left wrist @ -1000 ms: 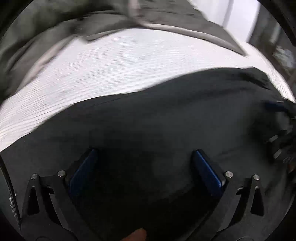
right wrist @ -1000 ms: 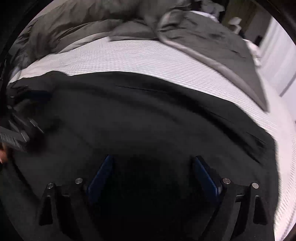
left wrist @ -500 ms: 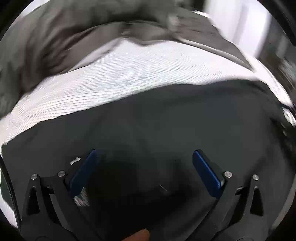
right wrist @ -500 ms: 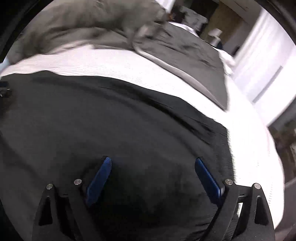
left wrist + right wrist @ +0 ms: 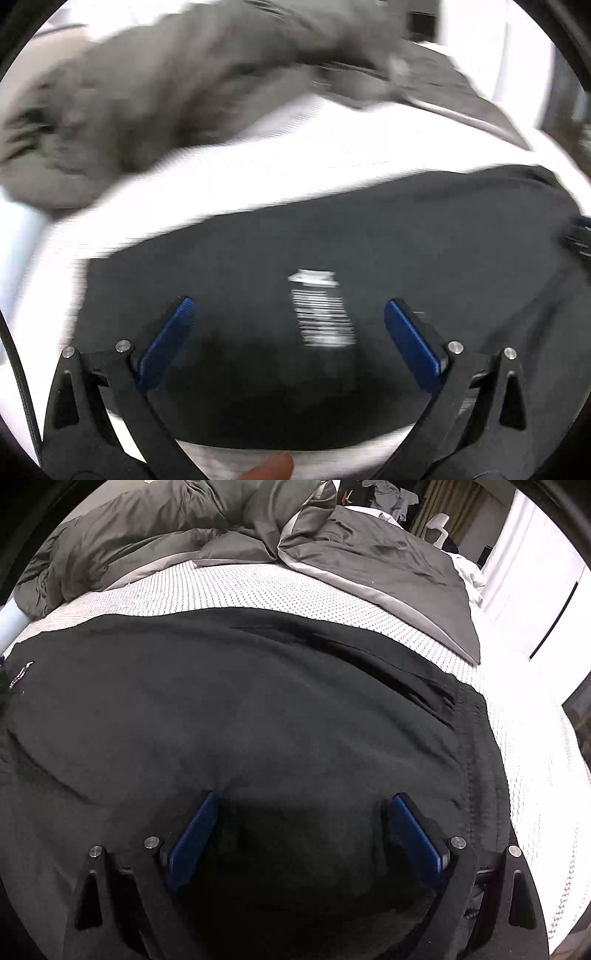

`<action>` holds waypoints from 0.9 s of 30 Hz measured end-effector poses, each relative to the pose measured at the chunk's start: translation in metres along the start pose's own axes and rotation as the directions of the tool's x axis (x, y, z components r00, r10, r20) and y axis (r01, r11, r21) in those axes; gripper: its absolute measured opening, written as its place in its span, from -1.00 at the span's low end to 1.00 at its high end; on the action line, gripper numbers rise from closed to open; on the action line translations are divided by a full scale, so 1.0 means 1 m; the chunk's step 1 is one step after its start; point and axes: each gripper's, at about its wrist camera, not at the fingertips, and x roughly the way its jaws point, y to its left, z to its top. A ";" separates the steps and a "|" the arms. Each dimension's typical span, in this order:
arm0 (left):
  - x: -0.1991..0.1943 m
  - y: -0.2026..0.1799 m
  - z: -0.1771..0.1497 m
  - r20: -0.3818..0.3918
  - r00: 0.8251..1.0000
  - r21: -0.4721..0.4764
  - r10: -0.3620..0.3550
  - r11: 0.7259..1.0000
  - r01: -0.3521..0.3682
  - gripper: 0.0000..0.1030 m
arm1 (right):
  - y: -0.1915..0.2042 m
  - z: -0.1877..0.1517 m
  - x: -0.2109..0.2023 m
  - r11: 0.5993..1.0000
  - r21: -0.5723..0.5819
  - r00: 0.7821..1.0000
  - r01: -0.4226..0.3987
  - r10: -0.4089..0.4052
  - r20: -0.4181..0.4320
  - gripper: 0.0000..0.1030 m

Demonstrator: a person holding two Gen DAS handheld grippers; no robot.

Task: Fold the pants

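My black pants (image 5: 258,716) lie spread flat on the bed (image 5: 258,587), on its white dotted sheet. They cover most of the near part of the bed.

My left tongs (image 5: 288,325) are spread wide, with nothing between the blue pads (image 5: 166,343). They hang over the end of the pants that is by the left edge of the bed. This view is blurry. It shows a white tag (image 5: 321,314) on the dark cloth between the pads. It also shows a strip of white sheet at the near edge, just under the pants. A fingertip (image 5: 269,469) peeks in at the bottom. My other view does not show these things.

My right tongs (image 5: 303,819) are spread wide too, and they pinch nothing. They sit low over the pants, and I cannot tell if the pads touch the cloth. This view is sharp. It shows a long seam and a fold line on the pants near the right edge of the bed.

A gray blanket (image 5: 184,528) is bunched up at the far side of the bed. It is well apart from the pants.
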 end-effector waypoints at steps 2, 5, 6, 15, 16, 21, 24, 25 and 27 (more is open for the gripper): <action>0.023 0.024 -0.010 -0.105 0.990 -0.036 0.089 0.995 -0.094 0.42 | -0.002 -0.001 0.002 1.000 0.011 1.000 -0.014 0.014 -0.004 0.83; 0.037 0.060 -0.026 -0.140 0.990 -0.134 -0.025 0.991 0.006 -0.04 | 0.003 -0.002 0.005 0.999 0.023 1.000 -0.023 0.023 -0.015 0.83; 0.035 0.067 -0.025 -0.149 0.988 -0.121 0.029 0.992 -0.047 -0.30 | 0.001 -0.004 0.008 0.999 0.025 1.000 -0.026 0.026 -0.015 0.83; -0.013 0.098 -0.032 -0.111 0.984 -0.197 0.141 0.967 -0.161 -0.34 | -0.014 0.000 0.009 0.999 0.036 1.000 -0.004 0.004 -0.008 0.83; -0.018 0.088 -0.025 -0.077 0.992 -0.200 0.100 0.973 -0.114 -0.29 | -0.009 0.005 0.004 1.000 0.025 1.000 -0.005 0.004 0.012 0.83; 0.024 0.033 0.021 -0.068 0.998 -0.116 0.000 0.993 -0.008 0.18 | 0.019 0.040 0.006 0.998 -0.015 0.997 -0.065 0.066 0.036 0.83; 0.082 0.047 0.026 -0.178 0.984 -0.132 0.014 0.990 -0.039 0.28 | 0.029 0.048 0.029 0.996 -0.052 0.997 -0.066 0.065 -0.029 0.82; 0.080 0.057 0.023 -0.140 0.990 -0.183 -0.003 0.983 -0.023 0.38 | 0.026 0.045 0.037 0.997 -0.075 0.998 -0.028 0.024 -0.051 0.82; 0.071 0.080 0.016 -0.139 0.976 -0.234 0.166 0.952 -0.195 0.39 | -0.005 0.032 0.039 0.999 -0.024 0.998 -0.041 0.040 -0.040 0.83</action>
